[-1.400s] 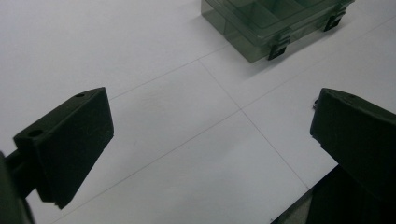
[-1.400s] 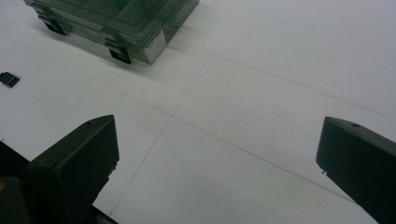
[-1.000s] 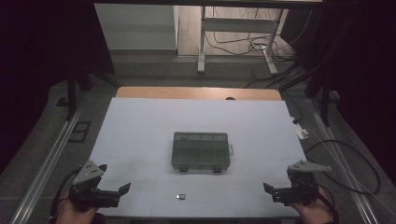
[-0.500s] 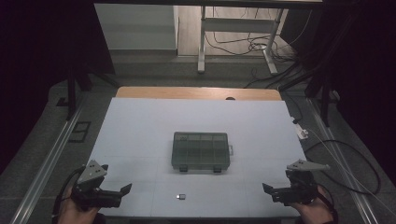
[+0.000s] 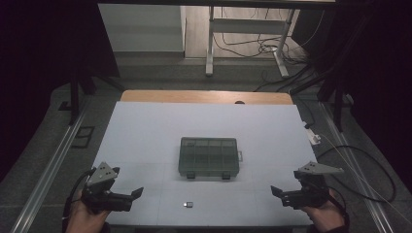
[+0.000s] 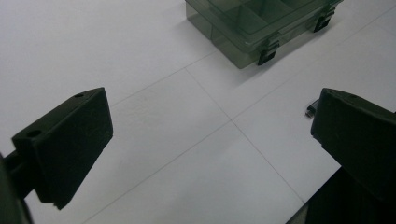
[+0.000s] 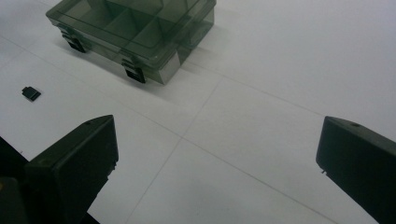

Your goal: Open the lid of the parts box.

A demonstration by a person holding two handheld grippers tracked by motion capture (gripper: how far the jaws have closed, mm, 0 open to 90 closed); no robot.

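W/ both tongs, left (image 5: 137,192) & right (image 5: 275,191), spread empty, you'll likely flick the small black clip (image 5: 189,205) at 6 o'clock of the compartment box (image 5: 208,157) off the counter (image 5: 145,131).

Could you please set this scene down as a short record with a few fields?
surface: white table
box: smoky clear compartment box, lid shut, mid-table
small part: dark piece near the front edge, apart from the box
left gripper: open, holds nothing, at the front left corner
right gripper: open, holds nothing, at the front right corner
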